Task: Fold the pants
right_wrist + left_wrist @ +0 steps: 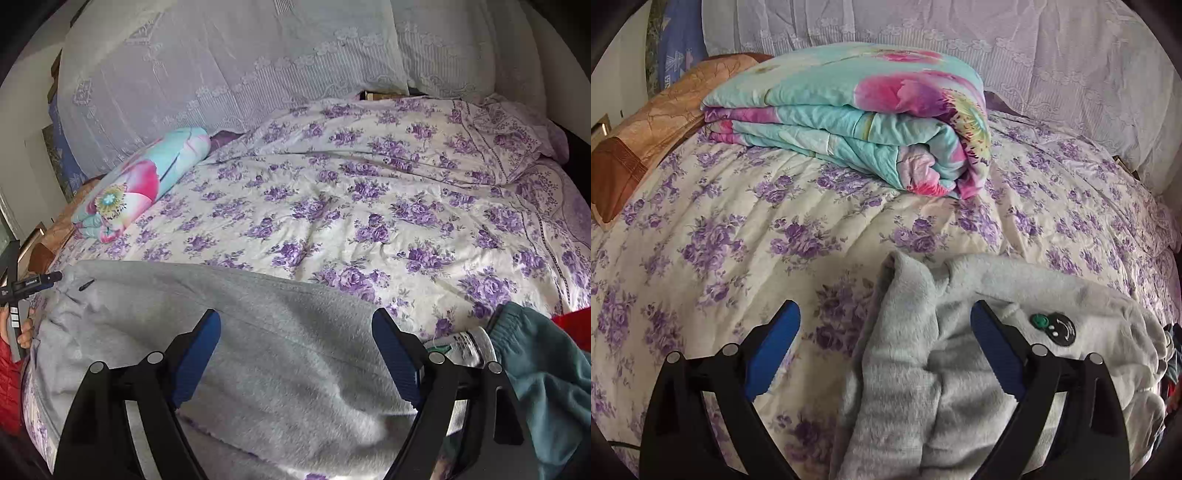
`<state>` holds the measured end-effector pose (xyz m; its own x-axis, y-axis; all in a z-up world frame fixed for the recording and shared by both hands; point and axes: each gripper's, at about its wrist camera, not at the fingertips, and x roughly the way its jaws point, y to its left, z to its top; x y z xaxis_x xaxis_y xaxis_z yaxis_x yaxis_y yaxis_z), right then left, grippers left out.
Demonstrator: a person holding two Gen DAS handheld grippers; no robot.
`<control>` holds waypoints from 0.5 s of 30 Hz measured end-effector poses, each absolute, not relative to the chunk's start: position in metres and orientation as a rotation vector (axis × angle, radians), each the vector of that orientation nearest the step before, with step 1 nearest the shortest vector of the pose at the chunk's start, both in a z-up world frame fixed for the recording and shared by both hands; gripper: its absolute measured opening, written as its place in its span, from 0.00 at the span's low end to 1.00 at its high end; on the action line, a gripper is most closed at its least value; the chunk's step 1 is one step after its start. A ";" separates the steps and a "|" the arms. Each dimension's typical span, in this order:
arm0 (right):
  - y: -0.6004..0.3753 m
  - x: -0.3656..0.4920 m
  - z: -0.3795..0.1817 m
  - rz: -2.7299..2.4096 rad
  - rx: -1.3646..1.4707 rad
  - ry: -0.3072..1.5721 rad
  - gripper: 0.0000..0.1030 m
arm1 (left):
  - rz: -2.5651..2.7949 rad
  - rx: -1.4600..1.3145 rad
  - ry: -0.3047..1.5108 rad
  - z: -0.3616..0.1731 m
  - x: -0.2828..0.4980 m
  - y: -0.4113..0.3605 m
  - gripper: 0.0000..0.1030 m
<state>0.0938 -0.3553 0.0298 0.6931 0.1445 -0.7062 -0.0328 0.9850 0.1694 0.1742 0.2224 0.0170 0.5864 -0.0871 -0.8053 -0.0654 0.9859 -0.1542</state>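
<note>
From the left wrist camera, the left tongs (884, 332) are wide open with nothing pinched; one blue pad sits over the grey fleece pants (923, 369), the other over the bedspread (738, 229). The pants lie bunched on the bed, cut off at the bottom edge. A folded flowery quilt (849, 122) rests farther back. From the right wrist camera, the right tongs (295, 343) are wide open too, hanging over the pants (258, 332), holding nothing. A teal garment (546, 387) is partly hidden at the right edge.
</note>
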 end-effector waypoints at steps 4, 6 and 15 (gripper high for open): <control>-0.363 0.125 0.016 0.109 0.100 0.863 0.82 | -0.064 -0.195 1.029 0.002 0.207 0.220 0.88; -0.361 0.136 0.010 0.126 0.055 0.896 0.82 | -0.118 -0.223 1.069 -0.008 0.213 0.216 0.87; -0.346 0.165 -0.005 0.196 -0.140 0.954 0.67 | -0.191 -0.188 1.040 -0.012 0.214 0.199 0.48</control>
